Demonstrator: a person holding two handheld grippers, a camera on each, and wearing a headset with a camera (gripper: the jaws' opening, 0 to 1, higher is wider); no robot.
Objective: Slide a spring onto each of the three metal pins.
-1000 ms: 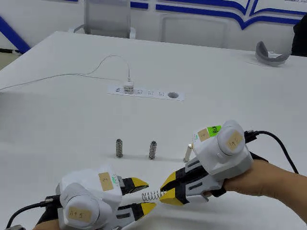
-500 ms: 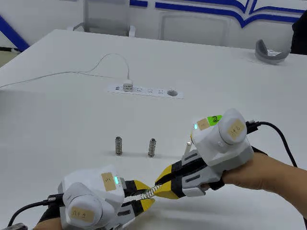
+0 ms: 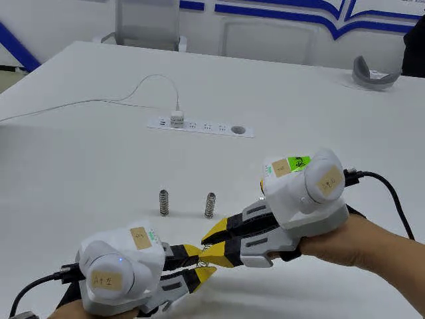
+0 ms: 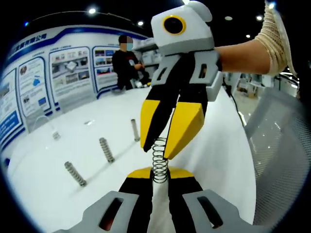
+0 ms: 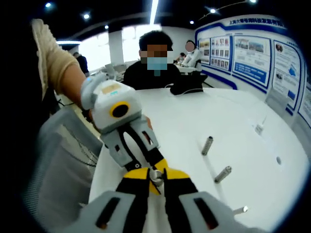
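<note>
Table (image 3: 80, 166), white and broad, carries everything, with a power strip (image 3: 199, 127) lying across its middle. Right gripper (image 3: 211, 242) reaches in low from the person's right, and its yellow-tipped jaws are pinched onto one end of the loose spring (image 4: 159, 162). Left gripper (image 3: 200, 260) meets it nose to nose just above the tabletop, its jaws pressed together on the spring's other end, so the coil bridges the two tools. Beyond them stand two pins already wearing springs (image 3: 164, 203) (image 3: 210, 205), side by side and apart. Next in the row, seen in the left gripper view, is the bare pin (image 4: 134, 130), upright.
</note>
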